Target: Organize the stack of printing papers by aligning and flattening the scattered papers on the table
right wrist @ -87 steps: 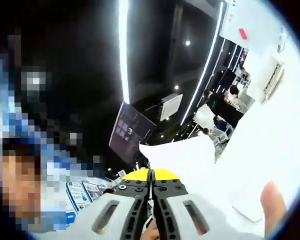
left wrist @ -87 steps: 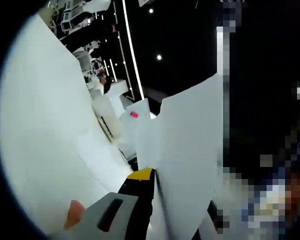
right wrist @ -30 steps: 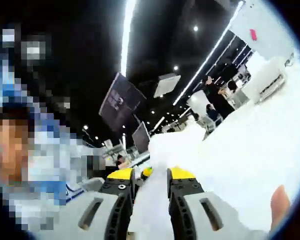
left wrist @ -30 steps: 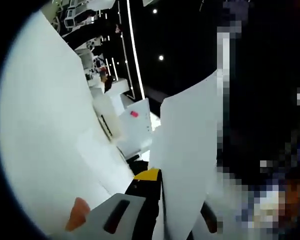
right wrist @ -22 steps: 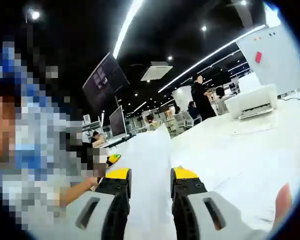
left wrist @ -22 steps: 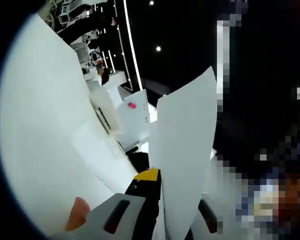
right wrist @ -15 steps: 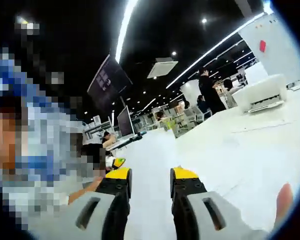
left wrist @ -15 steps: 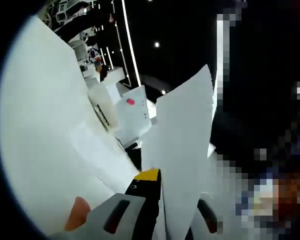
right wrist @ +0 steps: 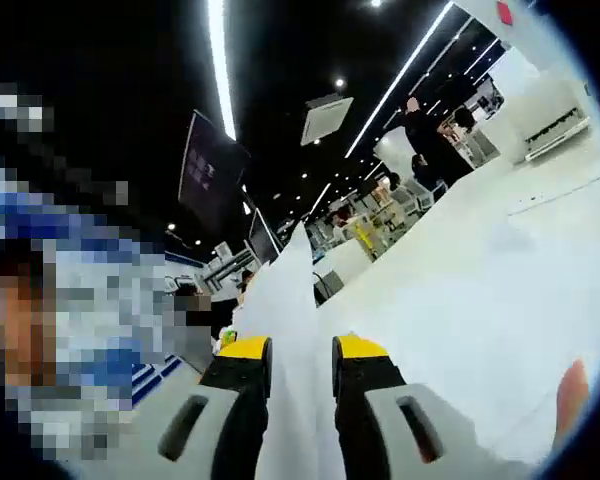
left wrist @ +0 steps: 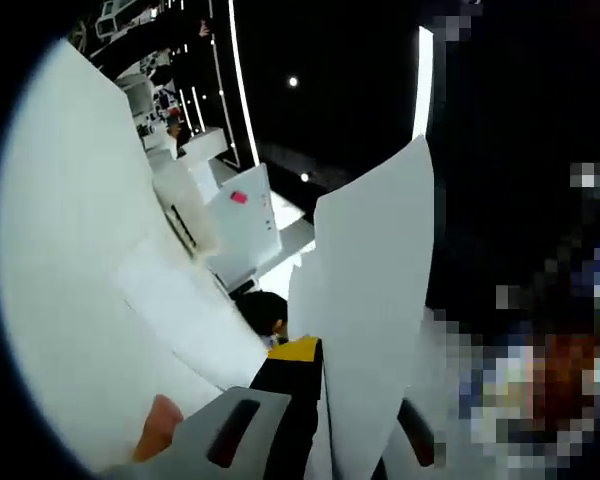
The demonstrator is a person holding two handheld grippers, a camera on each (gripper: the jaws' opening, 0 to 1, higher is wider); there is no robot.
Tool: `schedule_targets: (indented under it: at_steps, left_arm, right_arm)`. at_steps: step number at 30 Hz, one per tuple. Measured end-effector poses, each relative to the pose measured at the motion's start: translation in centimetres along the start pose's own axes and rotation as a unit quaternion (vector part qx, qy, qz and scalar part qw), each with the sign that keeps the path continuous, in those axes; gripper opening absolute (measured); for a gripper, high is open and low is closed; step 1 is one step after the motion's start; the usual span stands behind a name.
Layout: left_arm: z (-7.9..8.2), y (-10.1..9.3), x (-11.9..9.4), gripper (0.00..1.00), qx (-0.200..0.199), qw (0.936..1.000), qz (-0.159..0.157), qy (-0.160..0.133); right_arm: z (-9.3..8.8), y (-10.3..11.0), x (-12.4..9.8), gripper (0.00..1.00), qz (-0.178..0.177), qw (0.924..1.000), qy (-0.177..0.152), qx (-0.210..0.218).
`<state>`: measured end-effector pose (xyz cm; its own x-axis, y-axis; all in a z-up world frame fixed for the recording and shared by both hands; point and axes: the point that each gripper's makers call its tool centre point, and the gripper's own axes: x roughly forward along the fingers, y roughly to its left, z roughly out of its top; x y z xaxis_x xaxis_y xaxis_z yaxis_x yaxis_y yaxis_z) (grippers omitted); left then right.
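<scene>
In the left gripper view we see our left gripper [left wrist: 325,375] clamped on the papers [left wrist: 370,310]. The sheets rise from between its jaws, edge toward the camera, and lean up and to the right against the dark ceiling. Only the left jaw, grey with a yellow tip, shows fully; the right one is mostly hidden behind the papers. A fingertip [left wrist: 158,425] sits at the lower left of the gripper body. The white table [left wrist: 70,300] fills the left side of this view, tilted steeply, with a loose sheet [left wrist: 185,310] lying flat on it. Beyond that stand a white printer [left wrist: 185,205] and a white board [left wrist: 245,225] with a small pink mark.

In the right gripper view our right gripper [right wrist: 300,365] has its jaws parted, and the papers [right wrist: 285,330] pass up between the two yellow tips. We cannot tell whether the tips touch the sheets. The table [right wrist: 480,300] spreads to the right, and a fingertip [right wrist: 572,400] shows at the lower right edge. Far off we see a person [right wrist: 425,125] in dark clothes, a hanging screen [right wrist: 208,165] and bright ceiling strip lights [right wrist: 218,60].
</scene>
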<state>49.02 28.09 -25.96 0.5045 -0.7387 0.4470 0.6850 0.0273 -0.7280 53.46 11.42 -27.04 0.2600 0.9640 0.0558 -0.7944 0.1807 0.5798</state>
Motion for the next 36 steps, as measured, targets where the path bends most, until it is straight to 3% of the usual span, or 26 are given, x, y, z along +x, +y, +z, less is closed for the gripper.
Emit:
schedule_targets:
  at_steps: [2,4,7,13,15,22,29,36]
  left_arm:
    - [0.2,0.2,0.0,0.06,-0.002,1.0000,0.001,-0.002]
    - [0.2,0.3,0.1,0.06,-0.003,1.0000,0.003,-0.003]
    - [0.1,0.4,0.1,0.06,-0.004,1.0000,0.007,-0.003]
    - [0.3,1.1,0.2,0.06,-0.003,0.9996,0.024,-0.010]
    - [0.5,1.3,0.1,0.07,0.001,0.9994,0.029,-0.018]
    - [1.1,1.5,-0.1,0.18,0.005,0.9988,0.036,-0.033]
    - [1.5,1.8,-0.2,0.17,0.005,0.9979,0.043,-0.048]
    - [2.0,1.9,-0.3,0.18,0.007,0.9978,0.042,-0.051]
  right_arm:
    - [-0.6,0.3,0.2,0.17,0.003,0.9999,0.013,-0.006]
    - [-1.1,0.4,0.3,0.08,0.009,0.9995,0.030,-0.008]
    - [0.2,0.8,-0.1,0.00,0.030,0.9993,0.022,-0.012]
    - [0.8,1.7,-0.1,0.00,0.024,0.9994,0.014,-0.019]
    - [1.4,1.6,0.1,0.00,0.026,0.9996,0.007,0.002]
    - [1.3,2.4,0.8,0.00,0.025,0.9997,-0.006,-0.001]
    - [3.2,2.1,1.1,0.00,0.027,0.9983,-0.031,0.042]
    - [3.0,2.7,2.2,0.00,0.017,0.9959,-0.054,0.071]
